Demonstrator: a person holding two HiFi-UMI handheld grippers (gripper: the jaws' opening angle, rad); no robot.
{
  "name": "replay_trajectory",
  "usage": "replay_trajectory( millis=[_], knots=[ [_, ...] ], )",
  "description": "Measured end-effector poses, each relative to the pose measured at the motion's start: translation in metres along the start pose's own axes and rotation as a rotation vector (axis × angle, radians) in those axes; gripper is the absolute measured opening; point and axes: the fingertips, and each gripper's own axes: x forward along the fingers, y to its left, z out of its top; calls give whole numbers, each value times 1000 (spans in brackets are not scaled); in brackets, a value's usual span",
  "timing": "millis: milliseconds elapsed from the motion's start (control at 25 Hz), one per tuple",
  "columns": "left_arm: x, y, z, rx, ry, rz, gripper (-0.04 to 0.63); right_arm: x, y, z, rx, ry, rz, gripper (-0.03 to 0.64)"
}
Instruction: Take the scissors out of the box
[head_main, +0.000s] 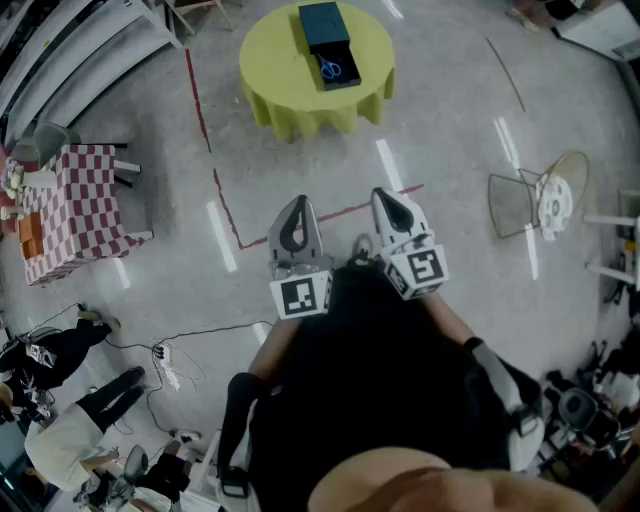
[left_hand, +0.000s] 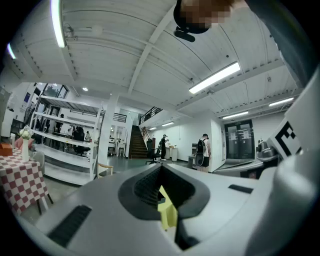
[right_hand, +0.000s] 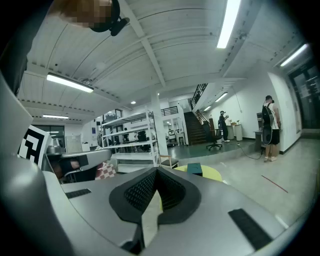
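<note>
Far ahead in the head view, a round table with a yellow cloth (head_main: 290, 90) carries a dark open box (head_main: 327, 45). Blue-handled scissors (head_main: 331, 69) lie in the box's near half. I stand well back from the table and hold both grippers level in front of me. My left gripper (head_main: 297, 205) and right gripper (head_main: 384, 196) are both shut with nothing in them. The right gripper view shows its jaws (right_hand: 156, 172) meeting, with the yellow table (right_hand: 212, 173) and the box (right_hand: 194, 169) small beyond them. In the left gripper view the gripper (left_hand: 161, 169) is shut, and yellow shows through a lower gap.
A red-checked table (head_main: 65, 205) stands at the left and a wire chair (head_main: 535, 200) at the right. Red tape lines (head_main: 225, 205) mark the floor between me and the yellow table. People sit at the lower left (head_main: 70, 440) beside cables and a power strip (head_main: 165, 365).
</note>
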Motion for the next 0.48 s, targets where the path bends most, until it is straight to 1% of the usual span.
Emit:
replay_trajectory(
  millis=[160,360,480],
  knots=[
    [0,3,1,-5,5,-2,-6,2,8,4,19,19,9,-3],
    [-7,8,-1,-20,6,-8,-6,1,13,0,-16,13,1,-3],
    [-10,13,0,-26,4,-14,-6,1,20,2,5,11,-4,-3]
  ],
)
